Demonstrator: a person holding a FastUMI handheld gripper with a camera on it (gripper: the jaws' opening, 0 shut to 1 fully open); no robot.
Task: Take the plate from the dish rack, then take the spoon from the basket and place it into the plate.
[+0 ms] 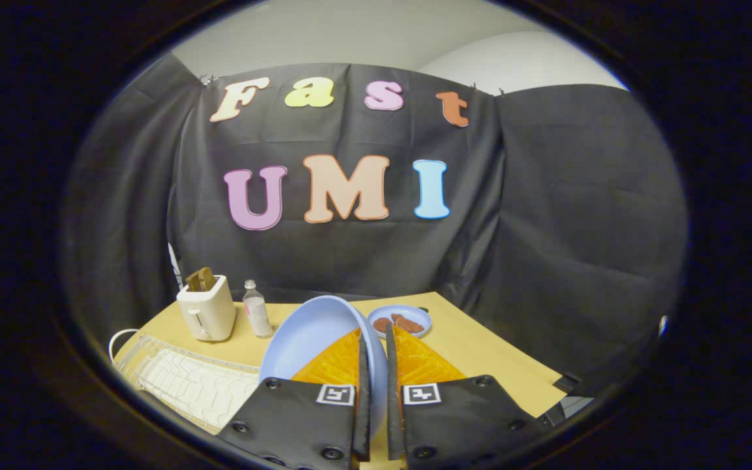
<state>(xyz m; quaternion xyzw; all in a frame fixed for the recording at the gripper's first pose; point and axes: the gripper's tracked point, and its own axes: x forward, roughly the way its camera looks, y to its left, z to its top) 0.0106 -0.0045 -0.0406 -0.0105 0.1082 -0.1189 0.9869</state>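
The tool (376,356) pinches the blue plate (311,333) by its rim, held on edge above the bench (480,352), right of the rack (187,382). Stiff, smooth, probably light — a rim grip could slip or swing.

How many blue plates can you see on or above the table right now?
2. One plate is held on edge, clamped between the tongs above the table. A smaller plate with brown food lies flat just beyond the fingertips. Others may be hidden behind the held plate.

Black cloth wall (546,215); tan table (480,352)
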